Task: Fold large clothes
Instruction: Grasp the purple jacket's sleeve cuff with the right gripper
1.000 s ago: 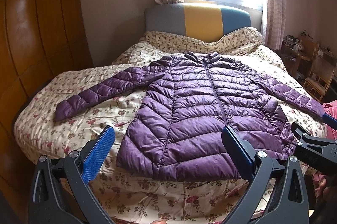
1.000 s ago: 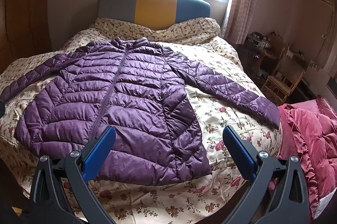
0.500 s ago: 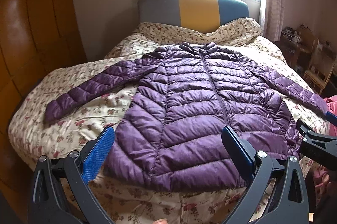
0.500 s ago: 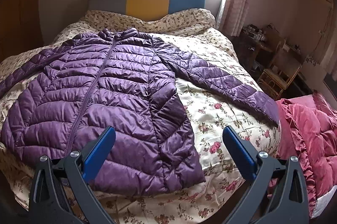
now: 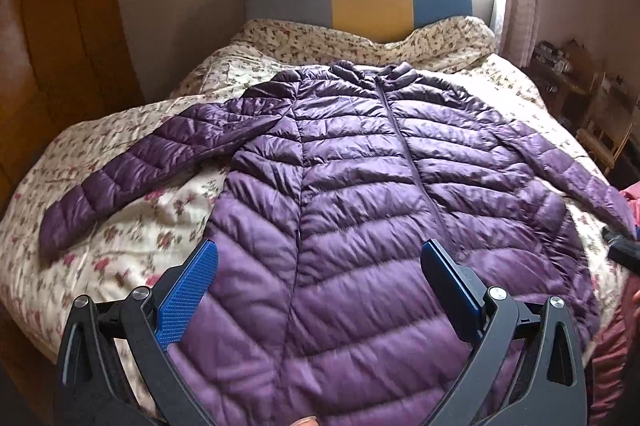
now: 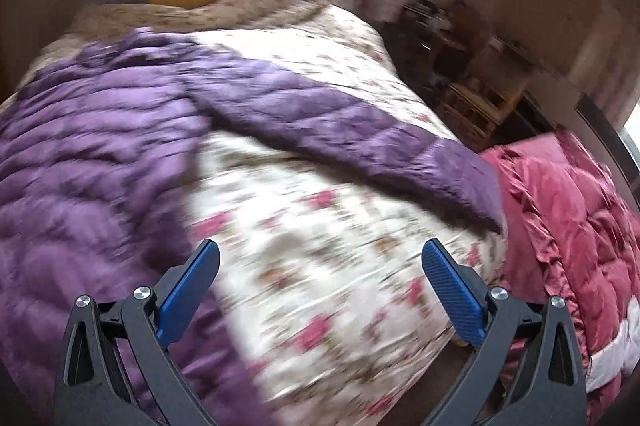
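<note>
A purple quilted puffer jacket [image 5: 360, 185] lies flat and zipped on the floral bed, collar toward the headboard, both sleeves spread outward. My left gripper [image 5: 320, 258] is open and empty, hovering over the jacket's lower front near the hem. My right gripper [image 6: 320, 258] is open and empty above the bedspread, between the jacket body [image 6: 88, 161] and its right sleeve [image 6: 352, 129], whose cuff lies near the bed's right edge. The right wrist view is blurred by motion. A bit of the right gripper shows at the right edge of the left wrist view [image 5: 624, 250].
The floral bedspread [image 5: 128, 226] covers the bed below a grey, yellow and teal headboard [image 5: 360, 1]. A wooden wardrobe [image 5: 60, 65] stands left. A red quilted blanket [image 6: 568, 226] lies at the bed's right side. A wooden chair and cluttered furniture [image 6: 480, 97] stand beyond it.
Both grippers have moved forward and lower toward the bed. The left now sits over the jacket's hem. The right has swung rightward, toward the right sleeve. Both stay open.
</note>
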The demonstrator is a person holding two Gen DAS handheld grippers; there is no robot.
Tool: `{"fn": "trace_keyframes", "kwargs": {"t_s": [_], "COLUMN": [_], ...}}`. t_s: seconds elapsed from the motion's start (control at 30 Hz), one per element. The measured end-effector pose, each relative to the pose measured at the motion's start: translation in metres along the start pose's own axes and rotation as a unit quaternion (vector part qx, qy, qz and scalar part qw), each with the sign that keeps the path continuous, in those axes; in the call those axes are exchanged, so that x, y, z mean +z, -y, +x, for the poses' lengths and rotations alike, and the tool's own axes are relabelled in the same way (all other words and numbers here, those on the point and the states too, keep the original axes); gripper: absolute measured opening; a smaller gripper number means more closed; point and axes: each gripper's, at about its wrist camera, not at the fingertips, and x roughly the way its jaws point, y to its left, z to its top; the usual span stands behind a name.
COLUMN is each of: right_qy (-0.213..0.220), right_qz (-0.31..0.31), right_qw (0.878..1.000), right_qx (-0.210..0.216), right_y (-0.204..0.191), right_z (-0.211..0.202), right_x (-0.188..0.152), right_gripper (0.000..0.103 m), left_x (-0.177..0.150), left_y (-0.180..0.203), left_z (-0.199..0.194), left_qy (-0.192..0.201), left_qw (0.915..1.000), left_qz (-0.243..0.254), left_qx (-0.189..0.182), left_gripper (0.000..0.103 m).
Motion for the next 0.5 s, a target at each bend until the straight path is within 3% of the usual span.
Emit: {"fn": "trace_keyframes", "kwargs": {"t_s": [0.07, 0.17, 0.4, 0.5], "right_qy": [-0.014, -0.035, -0.079, -0.112], "right_qz": [0.027, 0.069, 0.177, 0.229], "right_qw": [0.999, 0.995, 0.971, 0.957], "right_qx": [-0.027, -0.061, -0.137, -0.139], "right_y": [0.027, 0.070, 0.167, 0.200], "right_z": [0.023, 0.054, 0.102, 0.126], "right_x": [0.013, 0.030, 0.049, 0.045], "right_gripper": [0.085, 0.077, 0.076, 0.077], "left_x": [0.006, 0.018, 0.046, 0.058], "left_y": [-0.002, -0.007, -0.015, -0.013], "left_z": [0.017, 0.042, 0.089, 0.111], "left_qy": [-0.008, -0.021, -0.030, -0.036], "left_qw": [0.9999, 0.9998, 0.9992, 0.9991], "left_qz": [-0.001, -0.002, -0.020, -0.017], "left_qx": [-0.007, -0.002, -0.019, -0.017], "left_gripper": [0.100, 0.100, 0.100, 0.100]}}
